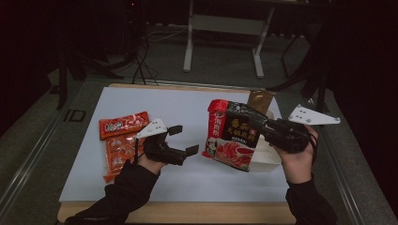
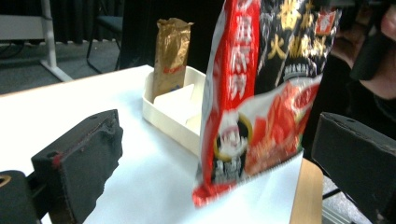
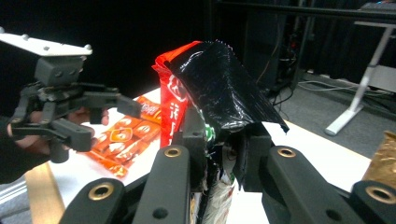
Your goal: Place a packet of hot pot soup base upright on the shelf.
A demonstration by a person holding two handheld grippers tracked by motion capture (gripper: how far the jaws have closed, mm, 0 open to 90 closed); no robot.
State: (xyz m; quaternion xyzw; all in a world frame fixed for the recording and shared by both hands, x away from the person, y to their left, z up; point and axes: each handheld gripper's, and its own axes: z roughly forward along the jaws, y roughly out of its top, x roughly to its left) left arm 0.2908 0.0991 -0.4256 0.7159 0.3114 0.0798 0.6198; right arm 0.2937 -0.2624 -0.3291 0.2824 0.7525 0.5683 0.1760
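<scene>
A large red and black snack bag (image 1: 234,136) hangs upright over the right half of the white table sheet (image 1: 183,105), and my right gripper (image 1: 263,131) is shut on its right edge. In the right gripper view the jaws (image 3: 222,158) pinch the bag (image 3: 215,79) just below its folded black top. My left gripper (image 1: 183,139) stands open just left of the bag with nothing between its fingers. In the left gripper view the bag (image 2: 261,93) hangs ahead of the two wide-apart jaws, not touching them. The left gripper (image 3: 105,121) also shows open at the left of the right gripper view.
Orange-red snack packets (image 1: 123,124) lie flat at the left of the sheet, under my left hand. A white tray (image 1: 265,158) sits behind the held bag, with a gold pouch (image 1: 259,99) standing at its far end. Desk legs stand beyond the table.
</scene>
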